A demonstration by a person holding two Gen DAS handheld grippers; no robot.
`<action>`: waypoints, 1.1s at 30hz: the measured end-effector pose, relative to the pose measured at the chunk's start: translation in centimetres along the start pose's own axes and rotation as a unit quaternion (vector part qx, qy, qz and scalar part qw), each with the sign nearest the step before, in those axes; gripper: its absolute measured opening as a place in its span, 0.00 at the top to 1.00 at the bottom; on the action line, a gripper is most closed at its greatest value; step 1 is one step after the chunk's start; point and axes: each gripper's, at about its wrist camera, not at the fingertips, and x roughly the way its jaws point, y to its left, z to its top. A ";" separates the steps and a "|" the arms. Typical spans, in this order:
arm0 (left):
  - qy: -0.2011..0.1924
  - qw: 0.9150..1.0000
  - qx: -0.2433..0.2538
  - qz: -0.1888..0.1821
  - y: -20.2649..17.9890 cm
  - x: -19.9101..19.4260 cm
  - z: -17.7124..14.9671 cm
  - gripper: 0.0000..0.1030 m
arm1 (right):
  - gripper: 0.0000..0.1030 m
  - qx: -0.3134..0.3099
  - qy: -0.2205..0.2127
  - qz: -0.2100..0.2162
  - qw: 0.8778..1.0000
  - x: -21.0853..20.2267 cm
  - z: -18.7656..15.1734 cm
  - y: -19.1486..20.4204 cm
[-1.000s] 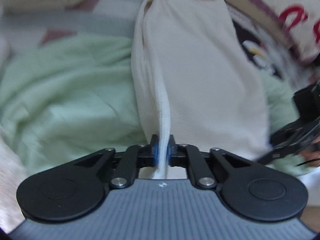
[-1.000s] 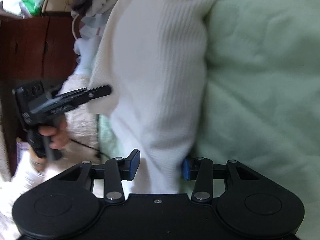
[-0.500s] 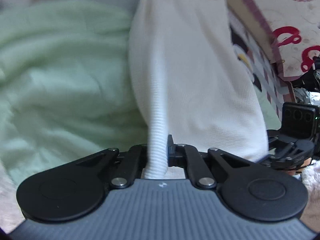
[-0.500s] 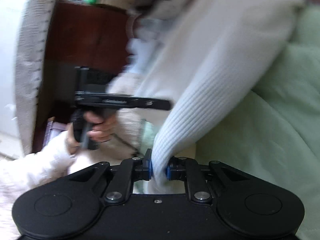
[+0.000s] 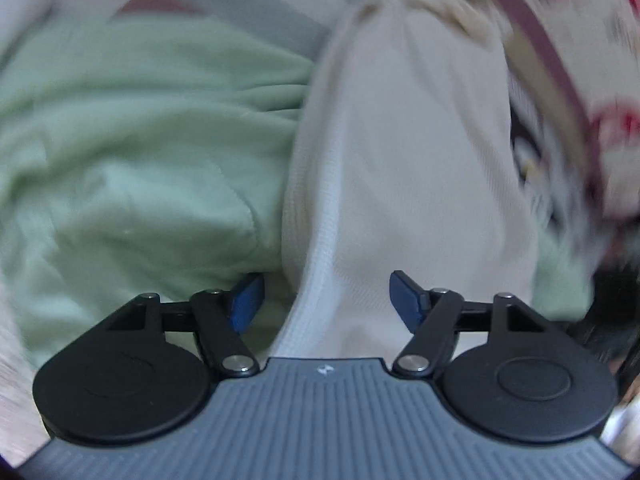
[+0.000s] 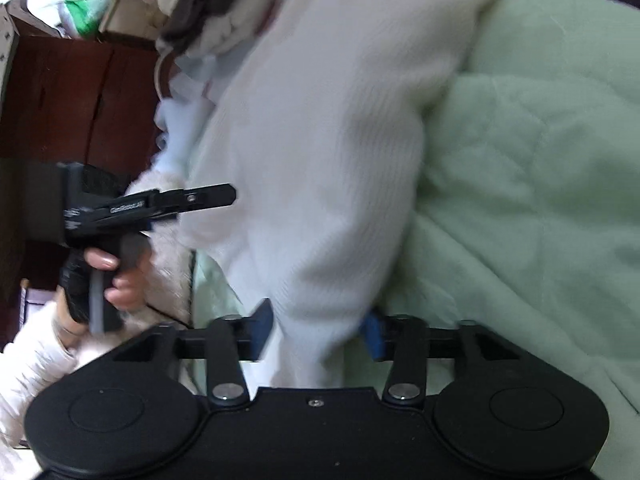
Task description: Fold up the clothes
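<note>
white lettering runs along the side of the left gripper point(image 6: 224, 196) in the right wrist view, too blurred to read; nothing else legible.

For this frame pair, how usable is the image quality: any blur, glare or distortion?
Left wrist view: heavy motion blur, worst on the patterned fabric at the upper right; the tongs stay fairly sharp. Right wrist view: milder blur; the white ribbed garment is bright, nearly washed out, though its ribs show. Both views bend strongly at the edges from the fisheye lens.
</note>
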 end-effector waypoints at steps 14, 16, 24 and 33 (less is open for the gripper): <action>-0.068 0.984 0.167 -0.007 -6.3 -5.3 0.0 0.97 | 0.84 -0.079 -0.025 0.098 0.992 -4.8 0.9 3.6; -0.076 0.984 0.160 -0.014 -6.6 -6.2 0.2 0.97 | 0.85 -0.089 -0.031 0.094 0.991 -5.8 1.0 4.4; -0.126 0.953 0.266 0.074 -11.7 -9.5 0.0 0.97 | 0.86 -0.143 -0.061 -0.015 0.988 -8.8 1.2 8.9; -0.098 0.966 0.239 0.033 -10.8 -16.6 -4.8 0.96 | 0.87 -0.252 -0.054 0.043 0.965 -14.8 -3.9 14.1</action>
